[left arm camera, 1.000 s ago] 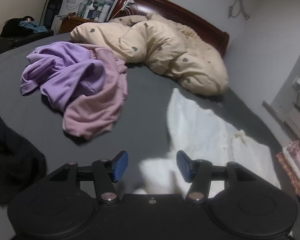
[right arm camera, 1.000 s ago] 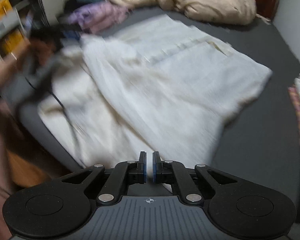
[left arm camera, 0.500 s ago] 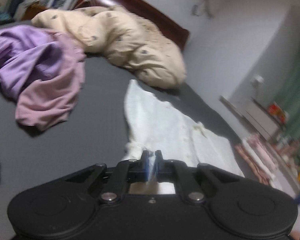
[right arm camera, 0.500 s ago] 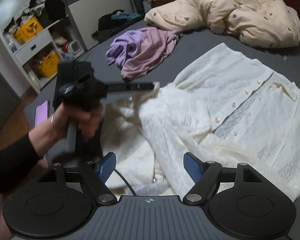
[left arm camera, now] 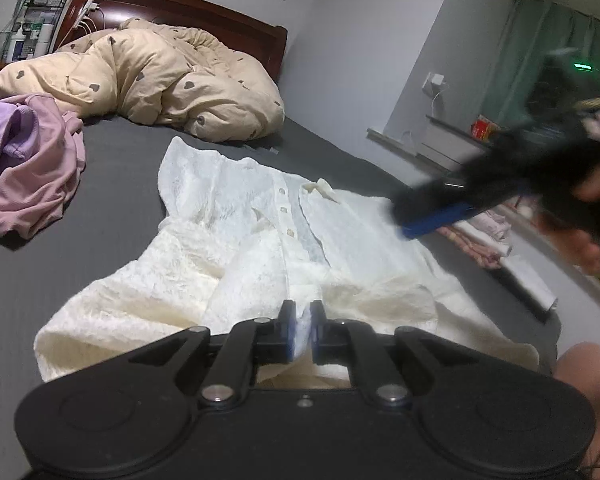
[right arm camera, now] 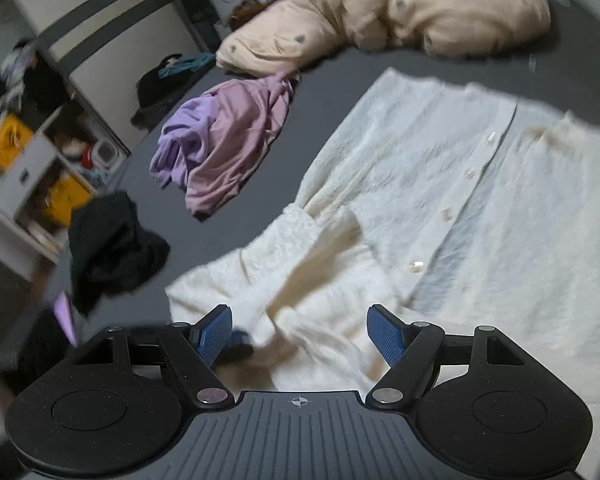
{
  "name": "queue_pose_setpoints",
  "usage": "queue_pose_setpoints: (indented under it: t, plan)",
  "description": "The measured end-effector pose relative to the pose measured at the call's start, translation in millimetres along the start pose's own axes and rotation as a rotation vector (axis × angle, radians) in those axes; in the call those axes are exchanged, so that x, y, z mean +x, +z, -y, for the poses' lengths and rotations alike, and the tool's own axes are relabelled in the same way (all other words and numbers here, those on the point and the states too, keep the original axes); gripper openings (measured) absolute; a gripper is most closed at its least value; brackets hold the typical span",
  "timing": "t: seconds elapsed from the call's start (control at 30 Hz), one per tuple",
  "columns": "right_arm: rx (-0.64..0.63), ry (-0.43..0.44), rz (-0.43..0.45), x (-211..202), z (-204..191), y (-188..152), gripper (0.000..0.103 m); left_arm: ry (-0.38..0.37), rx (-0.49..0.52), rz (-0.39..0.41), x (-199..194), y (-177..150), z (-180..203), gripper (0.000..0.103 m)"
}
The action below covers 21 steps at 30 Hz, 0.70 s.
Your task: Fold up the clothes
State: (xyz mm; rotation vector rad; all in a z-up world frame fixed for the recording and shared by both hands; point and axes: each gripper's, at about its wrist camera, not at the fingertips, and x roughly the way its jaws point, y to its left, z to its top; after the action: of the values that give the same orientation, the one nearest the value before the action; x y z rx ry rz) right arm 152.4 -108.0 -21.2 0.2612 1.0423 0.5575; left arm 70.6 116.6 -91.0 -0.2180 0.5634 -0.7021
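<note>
A white buttoned blouse point(left arm camera: 268, 248) lies partly crumpled on the dark grey bed point(left arm camera: 100, 256). My left gripper point(left arm camera: 301, 322) is shut on a fold of its near edge, and white cloth shows between the pads. My right gripper point(right arm camera: 298, 324) hovers open over the blouse point(right arm camera: 440, 208) near its rumpled lower part, with nothing pinched between its blue pads. In the left wrist view the right gripper point(left arm camera: 405, 216) appears blurred above the blouse's right side, held by a hand point(left arm camera: 588, 248).
A purple and pink clothes pile point(right arm camera: 228, 144) lies left of the blouse, and a black garment point(right arm camera: 112, 240) sits near the bed's edge. A beige duvet point(left arm camera: 160, 80) fills the head end. Folded pink clothes point(left arm camera: 488, 232) lie at the right edge. Shelves point(right arm camera: 28, 152) stand beyond the bed.
My left gripper closed on the blouse's edge and swung right with it. My right gripper opened and moved across the blouse toward its right side.
</note>
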Motion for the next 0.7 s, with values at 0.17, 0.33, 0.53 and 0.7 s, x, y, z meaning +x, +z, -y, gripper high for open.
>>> queue_pose_setpoints:
  t: [0.17,0.33,0.53,0.7]
  plan:
    - [0.146,0.036,-0.065,41,12,41,0.074,-0.011,-0.01,0.018,-9,3,-3,0.007]
    - [0.121,0.004,-0.181,77,7,59,0.049,-0.021,-0.024,0.032,-13,4,-7,0.007]
    - [0.027,-0.001,-0.264,107,-11,64,0.006,-0.039,-0.035,0.085,-28,7,-11,0.007]
    - [-0.039,0.071,-0.249,117,-40,87,0.006,-0.063,-0.108,0.192,-49,13,-27,0.007]
